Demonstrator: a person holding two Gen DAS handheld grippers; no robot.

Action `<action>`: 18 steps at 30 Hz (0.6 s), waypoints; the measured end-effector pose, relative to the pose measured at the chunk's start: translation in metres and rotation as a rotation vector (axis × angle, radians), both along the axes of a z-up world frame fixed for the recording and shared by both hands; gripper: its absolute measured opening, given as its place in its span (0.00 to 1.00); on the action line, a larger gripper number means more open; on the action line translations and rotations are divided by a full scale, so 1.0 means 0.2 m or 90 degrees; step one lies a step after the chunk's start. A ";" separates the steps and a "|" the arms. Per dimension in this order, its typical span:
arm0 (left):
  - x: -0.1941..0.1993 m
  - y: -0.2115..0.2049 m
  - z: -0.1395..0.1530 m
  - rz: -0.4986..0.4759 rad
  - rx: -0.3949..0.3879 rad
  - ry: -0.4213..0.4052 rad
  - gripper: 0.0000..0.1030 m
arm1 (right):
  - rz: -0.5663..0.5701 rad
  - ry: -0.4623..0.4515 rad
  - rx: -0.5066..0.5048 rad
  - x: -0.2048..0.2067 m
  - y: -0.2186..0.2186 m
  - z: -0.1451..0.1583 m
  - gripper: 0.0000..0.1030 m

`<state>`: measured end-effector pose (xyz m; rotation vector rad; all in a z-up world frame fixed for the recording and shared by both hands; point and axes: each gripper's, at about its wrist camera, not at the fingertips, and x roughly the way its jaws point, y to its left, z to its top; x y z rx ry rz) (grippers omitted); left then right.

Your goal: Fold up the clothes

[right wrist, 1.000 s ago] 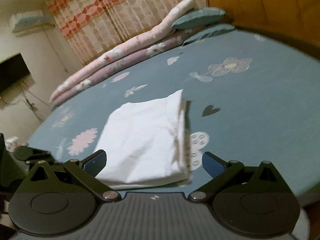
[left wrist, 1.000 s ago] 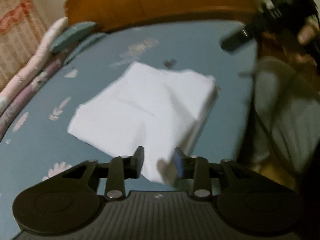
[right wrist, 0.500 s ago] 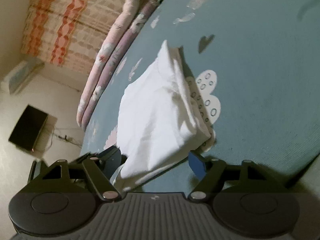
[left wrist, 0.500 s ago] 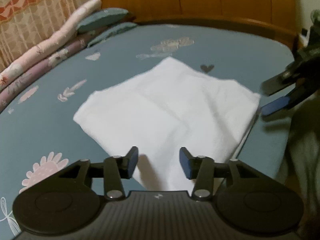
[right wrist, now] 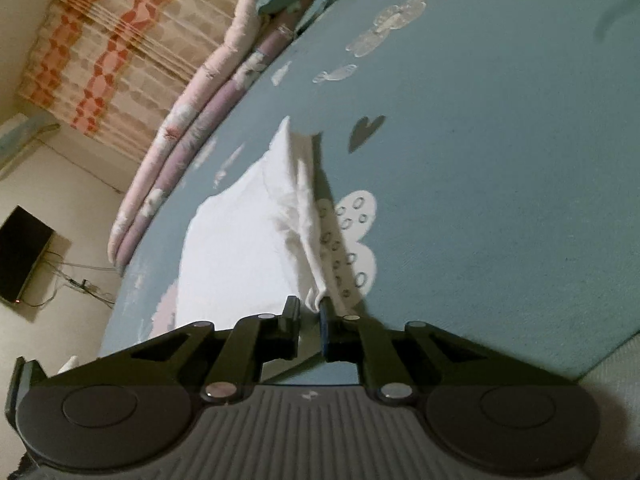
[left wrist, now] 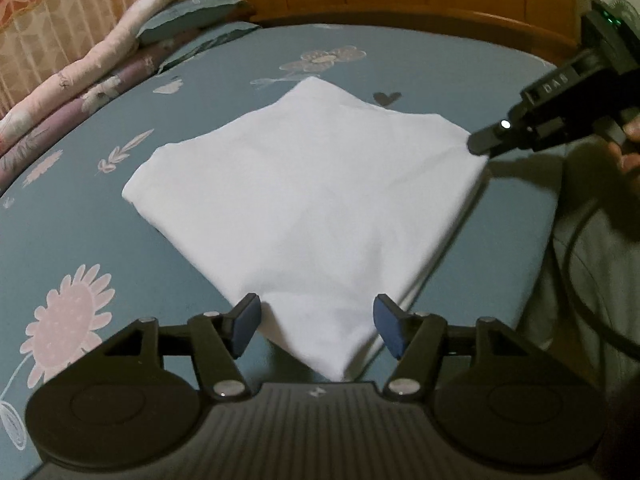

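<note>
"DAS" on right tool (left wrist: 478, 146)

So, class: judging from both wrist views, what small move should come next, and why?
Probably close the left gripper on the near corner of the folded white garment: its jaws, just opening, straddle it untouched, while the right gripper has just closed on another corner.

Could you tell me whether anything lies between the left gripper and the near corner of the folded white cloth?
Nothing visible does. The folded white cloth's near corner already lies between the open fingers of the left gripper, with only the bedsheet beneath.
</note>
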<state>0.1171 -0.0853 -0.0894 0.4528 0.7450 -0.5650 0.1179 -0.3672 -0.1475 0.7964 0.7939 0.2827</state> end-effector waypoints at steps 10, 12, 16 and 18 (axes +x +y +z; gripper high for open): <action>-0.05 0.00 0.00 -0.046 -0.011 0.061 0.65 | 0.071 -0.094 -0.171 -0.02 0.14 0.32 0.54; -0.08 -0.01 -0.05 -0.053 -0.005 0.094 0.66 | 0.098 -0.110 -0.207 0.00 0.22 0.34 0.61; -0.12 0.04 -0.02 -0.050 0.001 0.097 0.67 | 0.149 -0.096 -0.282 0.05 0.33 0.30 0.69; -0.09 0.09 0.04 -0.031 -0.020 0.083 0.67 | 0.164 -0.085 -0.318 0.06 0.37 0.26 0.69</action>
